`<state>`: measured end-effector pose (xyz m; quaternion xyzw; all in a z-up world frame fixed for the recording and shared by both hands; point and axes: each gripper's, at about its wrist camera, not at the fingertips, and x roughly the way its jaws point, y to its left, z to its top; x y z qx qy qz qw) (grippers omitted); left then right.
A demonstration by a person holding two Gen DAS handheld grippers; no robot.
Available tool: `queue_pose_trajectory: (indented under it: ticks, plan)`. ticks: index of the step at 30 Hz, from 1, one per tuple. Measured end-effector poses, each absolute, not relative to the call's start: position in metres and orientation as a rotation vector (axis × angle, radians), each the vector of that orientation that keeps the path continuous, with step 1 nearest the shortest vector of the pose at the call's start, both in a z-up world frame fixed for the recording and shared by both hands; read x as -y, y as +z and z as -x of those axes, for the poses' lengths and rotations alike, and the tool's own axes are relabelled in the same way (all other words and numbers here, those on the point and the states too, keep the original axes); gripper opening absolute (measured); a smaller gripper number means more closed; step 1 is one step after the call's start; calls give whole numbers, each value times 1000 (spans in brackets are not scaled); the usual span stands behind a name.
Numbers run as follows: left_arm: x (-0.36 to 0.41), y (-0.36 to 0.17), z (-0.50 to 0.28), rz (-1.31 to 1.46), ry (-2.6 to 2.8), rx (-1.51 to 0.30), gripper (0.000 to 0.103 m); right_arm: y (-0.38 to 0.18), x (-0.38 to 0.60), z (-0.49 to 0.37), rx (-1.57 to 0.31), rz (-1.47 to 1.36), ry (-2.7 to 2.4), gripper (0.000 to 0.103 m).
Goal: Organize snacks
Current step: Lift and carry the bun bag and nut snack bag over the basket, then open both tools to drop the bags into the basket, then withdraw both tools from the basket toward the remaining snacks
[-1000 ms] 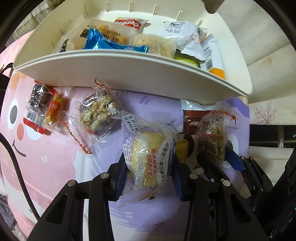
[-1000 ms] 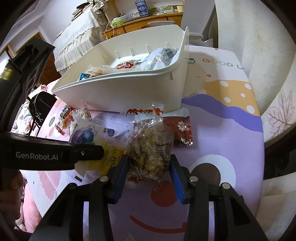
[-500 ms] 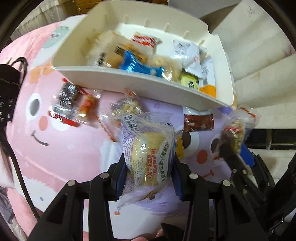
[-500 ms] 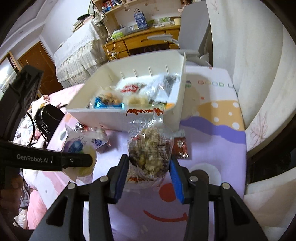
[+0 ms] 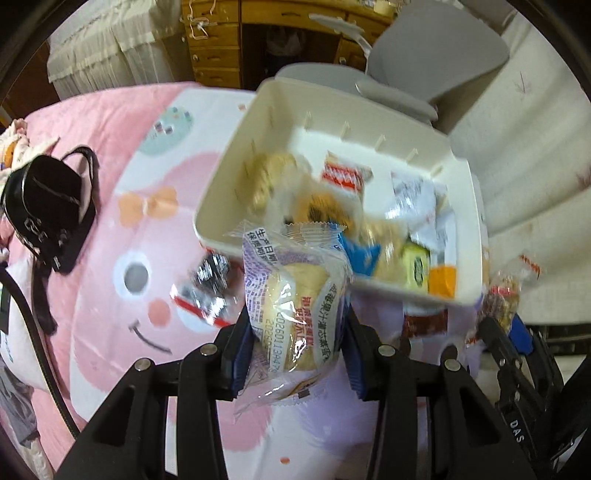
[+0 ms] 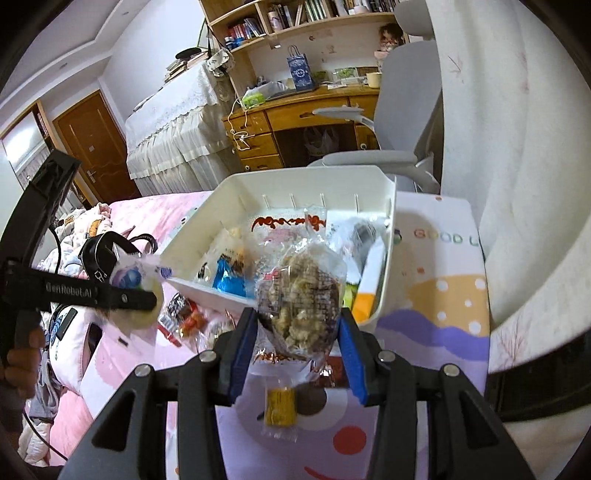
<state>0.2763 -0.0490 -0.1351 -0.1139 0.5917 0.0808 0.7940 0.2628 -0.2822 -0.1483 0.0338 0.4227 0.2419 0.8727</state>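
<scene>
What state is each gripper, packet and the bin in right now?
left gripper: shut on the cake packet, held off the blanket.
right gripper: shut on the nut-cluster packet, held off the blanket.
white bin: open-topped, upright, partly filled with snacks.
small yellow packet: lying loose on the blanket.
brown packet: lying loose beside the bin.
black bag: zipped, lying on the blanket.

Behind it all, a wooden desk (image 6: 310, 122) with drawers runs along the far wall, bookshelves (image 6: 306, 14) packed above it. A grey office chair (image 6: 402, 110) sits pulled up to the desk. Left of that, a lace-edged white cloth (image 6: 173, 125) drapes some tall furniture, and a brown wooden door (image 6: 92, 147) stands beside it. Pale walls, white ceiling, even indoor light.
</scene>
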Motion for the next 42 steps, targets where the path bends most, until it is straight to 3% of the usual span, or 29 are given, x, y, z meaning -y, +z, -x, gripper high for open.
queue_pose_trajectory:
  ticks: [17, 22, 42]
  plan:
    - [28, -142, -338, 198, 216, -1222, 45, -162, 281, -311, -865, -110, 435, 45]
    - [25, -141, -331, 191, 226, -1210, 62, -164, 285, -312, -865, -121, 405, 46]
    - [40, -119, -265, 233, 137, -1202, 62, -153, 299, -255, -911, -143, 360, 51]
